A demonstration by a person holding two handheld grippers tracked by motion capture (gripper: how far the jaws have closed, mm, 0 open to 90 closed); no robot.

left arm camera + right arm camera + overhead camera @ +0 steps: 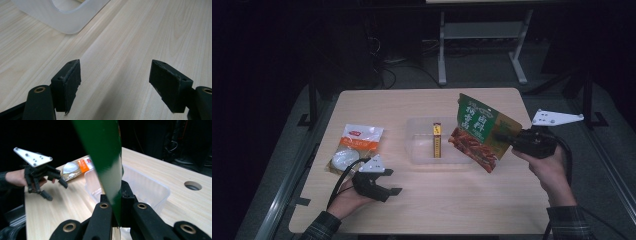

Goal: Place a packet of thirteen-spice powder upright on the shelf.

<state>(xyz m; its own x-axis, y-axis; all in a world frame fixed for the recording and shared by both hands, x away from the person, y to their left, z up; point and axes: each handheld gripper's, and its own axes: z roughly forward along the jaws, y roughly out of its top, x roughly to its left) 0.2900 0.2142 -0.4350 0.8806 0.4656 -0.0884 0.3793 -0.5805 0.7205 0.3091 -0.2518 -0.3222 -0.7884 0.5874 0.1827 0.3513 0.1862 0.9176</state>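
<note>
A person at a wooden table is lifting a green snack packet over the near right corner of a clear plastic tub, the right tongs clenching the packet's right edge so that it is hanging slanted in the air, clear of the tub and, by the look of it, on its way in. In the right gripper view the two black jaws are pressing flat against the green film, which is rising edge-on between them, with the tub's wall just beyond. Inside the tub a slim yellow box is already standing on end near the middle, apparently packed first. To the left of the tub, well apart from it, an orange-and-white packet is lying flat on the table, seemingly waiting its turn. The left tongs are hovering near the table in front of the tub's left end, just beside that packet, jaws released and grasping nothing; the left gripper view is showing bare wood between the pads and a corner of the tub ahead.
</note>
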